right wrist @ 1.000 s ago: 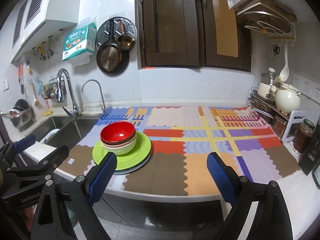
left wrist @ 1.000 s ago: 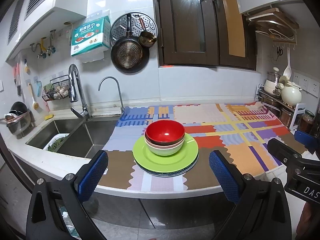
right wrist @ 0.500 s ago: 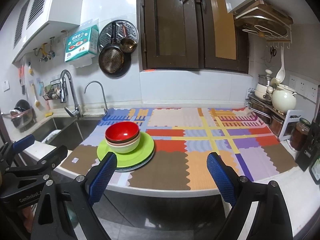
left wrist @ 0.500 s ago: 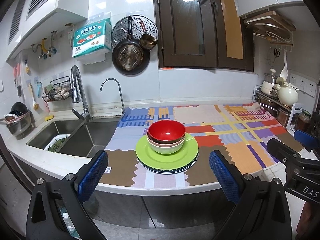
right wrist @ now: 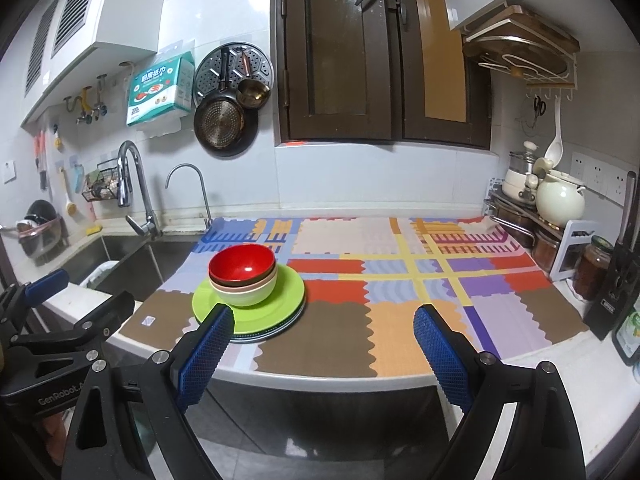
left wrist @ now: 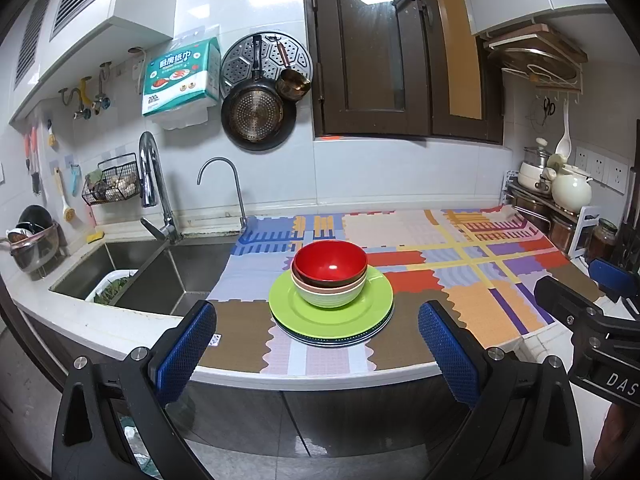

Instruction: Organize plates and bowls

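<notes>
Small kitchen: tiled wall, sink (left wrist: 160,276) at the left, worktop (left wrist: 400,374) covered by a patchwork mat (left wrist: 472,304).

Left wrist view: the left gripper (left wrist: 320,344) hangs off the worktop's front edge, jaws wide apart, nothing between them. Straight ahead on the mat sits a stack of plates (left wrist: 332,318), green one on top, carrying nested bowls (left wrist: 330,276) with the red one uppermost.

Right wrist view: the right gripper (right wrist: 324,348) has its jaws spread too, empty. The stack lies ahead to its left; bare mat lies ahead.

Judgement: either sorting is finished or not begun; nothing is held. I cannot tell which.
</notes>
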### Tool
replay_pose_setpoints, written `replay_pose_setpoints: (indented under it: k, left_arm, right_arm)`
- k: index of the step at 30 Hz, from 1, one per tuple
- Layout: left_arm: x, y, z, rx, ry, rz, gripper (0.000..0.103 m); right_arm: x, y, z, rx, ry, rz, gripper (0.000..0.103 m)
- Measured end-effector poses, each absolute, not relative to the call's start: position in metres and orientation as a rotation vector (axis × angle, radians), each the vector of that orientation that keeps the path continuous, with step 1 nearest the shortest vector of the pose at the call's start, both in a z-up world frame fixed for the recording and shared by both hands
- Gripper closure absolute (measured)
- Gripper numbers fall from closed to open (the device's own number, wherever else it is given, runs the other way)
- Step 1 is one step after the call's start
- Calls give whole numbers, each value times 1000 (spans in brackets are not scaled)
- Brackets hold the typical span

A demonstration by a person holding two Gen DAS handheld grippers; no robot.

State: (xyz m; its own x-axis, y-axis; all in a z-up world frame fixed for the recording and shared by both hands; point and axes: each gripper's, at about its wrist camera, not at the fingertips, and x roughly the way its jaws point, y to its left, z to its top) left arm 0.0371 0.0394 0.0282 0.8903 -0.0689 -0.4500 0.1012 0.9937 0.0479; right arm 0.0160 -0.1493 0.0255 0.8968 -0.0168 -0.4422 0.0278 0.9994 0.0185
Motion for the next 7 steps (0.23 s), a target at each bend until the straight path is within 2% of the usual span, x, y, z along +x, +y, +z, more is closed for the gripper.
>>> replay_pose_setpoints:
  k: [7]
  left_arm:
    - [38, 41, 27, 50, 473, -93, 0]
  right_arm:
    - [14, -150, 26, 25, 459, -21, 11]
